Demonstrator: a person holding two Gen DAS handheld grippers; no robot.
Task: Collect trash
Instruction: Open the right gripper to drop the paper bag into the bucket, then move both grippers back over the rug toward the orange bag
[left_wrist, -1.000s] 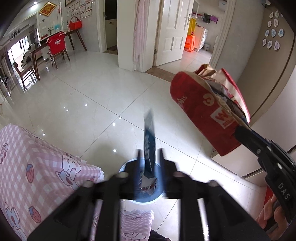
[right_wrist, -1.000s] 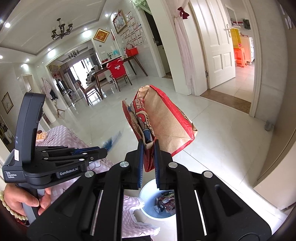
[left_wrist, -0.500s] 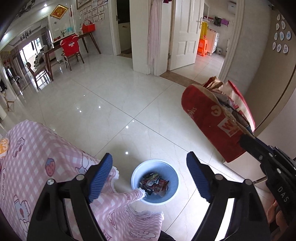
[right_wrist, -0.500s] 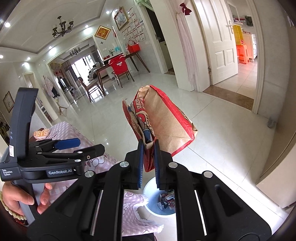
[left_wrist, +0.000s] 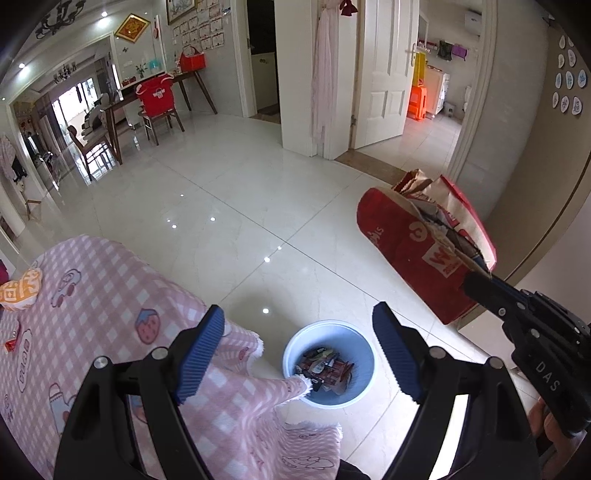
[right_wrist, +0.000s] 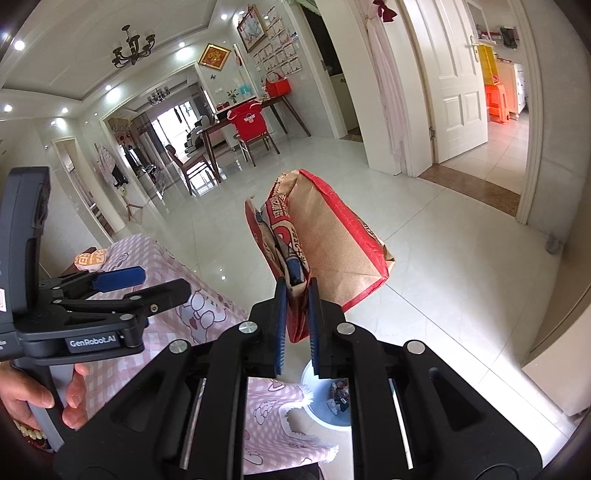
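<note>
bin: pale blue bin (left_wrist: 328, 363) stands on the tiled floor (left_wrist: 221, 206) just beside the table edge, partly under a hanging corner of the pink checked tablecloth (left_wrist: 92, 295). Several wrappers already lie inside, so part of the collecting looks done.
left gripper: left gripper (left_wrist: 297, 350) has its jaws spread wide with nothing between them. It hangs above the bin, which shows in the gap. Blue ribbed pads (left_wrist: 199, 349) are clean of any item.
right gripper: right gripper (right_wrist: 295, 321) is clamped near-closed on the lower edge of the red and brown paper bag (right_wrist: 325, 251). Bag is in the air, tilted, mouth pointing up and away from the camera.
bag position: from the left wrist view the paper bag (left_wrist: 421, 251) sits to the right of the bin and well above it, not over the opening yet. Crumpled paper shows in its mouth.
done: judging by the bin contents and the empty left jaws, small trash is in.
left: bag not yet binned. I'd say it needs moving over the bin and releasing. Bag looks large against the bin mouth, so it may catch on the rim.
table leftovers: an orange and white packet (left_wrist: 20, 290) and a small red item (left_wrist: 10, 344) lie on the cloth. Can't tell if they count as trash.
</note>
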